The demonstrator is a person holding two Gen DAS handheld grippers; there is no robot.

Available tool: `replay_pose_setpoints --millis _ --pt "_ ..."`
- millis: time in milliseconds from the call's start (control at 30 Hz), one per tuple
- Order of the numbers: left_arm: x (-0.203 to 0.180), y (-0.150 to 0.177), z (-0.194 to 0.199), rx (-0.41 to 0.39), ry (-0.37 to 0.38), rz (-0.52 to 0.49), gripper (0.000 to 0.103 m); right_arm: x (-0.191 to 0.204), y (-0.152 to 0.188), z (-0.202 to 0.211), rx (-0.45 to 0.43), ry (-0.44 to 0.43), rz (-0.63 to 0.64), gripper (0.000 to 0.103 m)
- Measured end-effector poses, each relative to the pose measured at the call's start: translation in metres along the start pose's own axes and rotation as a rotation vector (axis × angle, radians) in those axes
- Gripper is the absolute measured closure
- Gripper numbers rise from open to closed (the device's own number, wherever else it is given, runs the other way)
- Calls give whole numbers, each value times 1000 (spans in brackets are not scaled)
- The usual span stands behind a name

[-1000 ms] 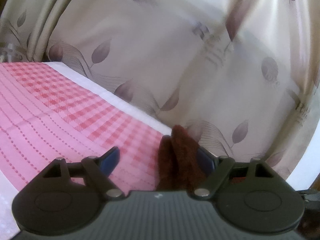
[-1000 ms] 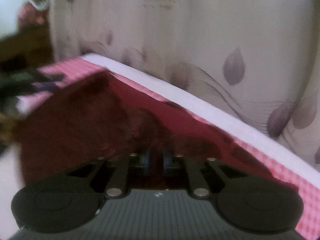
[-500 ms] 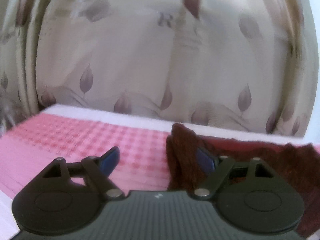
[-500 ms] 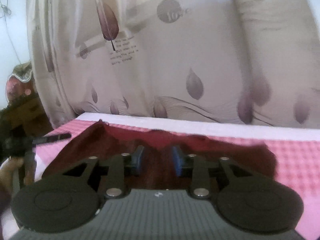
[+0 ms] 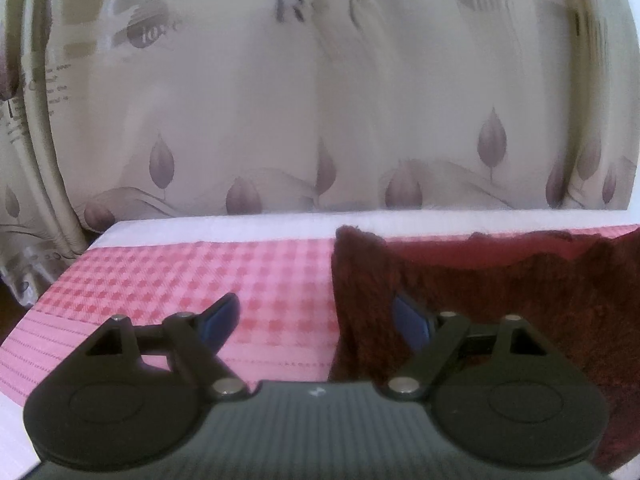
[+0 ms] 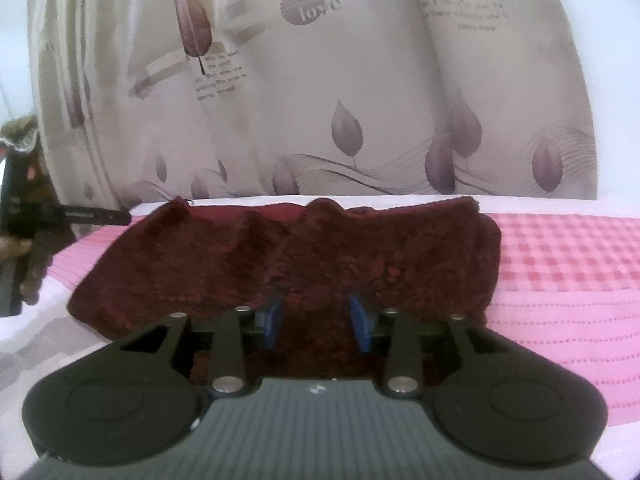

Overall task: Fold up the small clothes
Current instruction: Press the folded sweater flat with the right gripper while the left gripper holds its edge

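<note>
A dark red fuzzy cloth (image 6: 288, 256) is lying on a pink checked sheet (image 5: 192, 276) that is covering the bed, close to the far edge where a white strip (image 5: 224, 230) of the sheet is showing. Behind the bed a cream curtain (image 6: 360, 92) with purple leaf prints and some printed words is hanging. In the right wrist view the cloth is spreading wide across the middle, with its far edge bumpy and raised in places, and its near part is reaching under the right tongs (image 6: 318, 322). The jaws of the right tongs have just been opening and they are now standing partly apart; the cloth is lying between the two blue pads, but the pads are not pressing on it. In the left wrist view the left tongs (image 5: 318, 318) are spread wide and are holding nothing. Their left pad (image 5: 220, 320) is standing over the bare pink sheet, and their right pad (image 5: 410, 320) is standing in front of the cloth, whose left edge is running down between the two pads. At the far left of the right wrist view a dark object (image 6: 24, 236) is standing beside the bed, too blurred to say what it is
</note>
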State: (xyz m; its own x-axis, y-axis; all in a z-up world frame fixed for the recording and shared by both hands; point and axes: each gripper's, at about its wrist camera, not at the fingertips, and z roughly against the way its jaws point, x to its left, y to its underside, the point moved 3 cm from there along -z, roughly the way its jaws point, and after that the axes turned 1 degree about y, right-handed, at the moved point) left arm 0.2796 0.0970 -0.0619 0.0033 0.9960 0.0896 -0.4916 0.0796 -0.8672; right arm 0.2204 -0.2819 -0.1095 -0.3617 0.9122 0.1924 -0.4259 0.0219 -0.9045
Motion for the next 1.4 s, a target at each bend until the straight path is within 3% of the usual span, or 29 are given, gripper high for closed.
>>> replay_pose_setpoints --millis 300,567,667,767,933,1033,1100,1167,1267,1400 --pt "-2 4 -28 77 32 -40 19 3 11 -10 24 38 40 52" --pt "0 2 -42 100 70 -79 14 4 11 -11 34 16 39 42" --pt "4 2 -48 122 116 -67 14 4 11 -11 36 9 41 38" --pt "13 1 -56 152 206 -16 14 4 11 -11 36 4 40 34" --pt "36 5 -80 236 456 140 15 6 11 -11 38 -4 45 26" --pt "48 12 -96 290 563 225 15 7 11 -10 37 -4 45 24" --pt "54 14 -101 280 634 258 15 7 11 -10 36 -7 43 22" --pt "55 17 -106 296 731 286 21 7 11 -11 37 -12 41 21" --pt "49 20 -111 350 887 349 21 8 12 -11 38 -12 40 20" --pt "48 23 -120 371 965 412 21 10 13 -10 41 -15 43 15"
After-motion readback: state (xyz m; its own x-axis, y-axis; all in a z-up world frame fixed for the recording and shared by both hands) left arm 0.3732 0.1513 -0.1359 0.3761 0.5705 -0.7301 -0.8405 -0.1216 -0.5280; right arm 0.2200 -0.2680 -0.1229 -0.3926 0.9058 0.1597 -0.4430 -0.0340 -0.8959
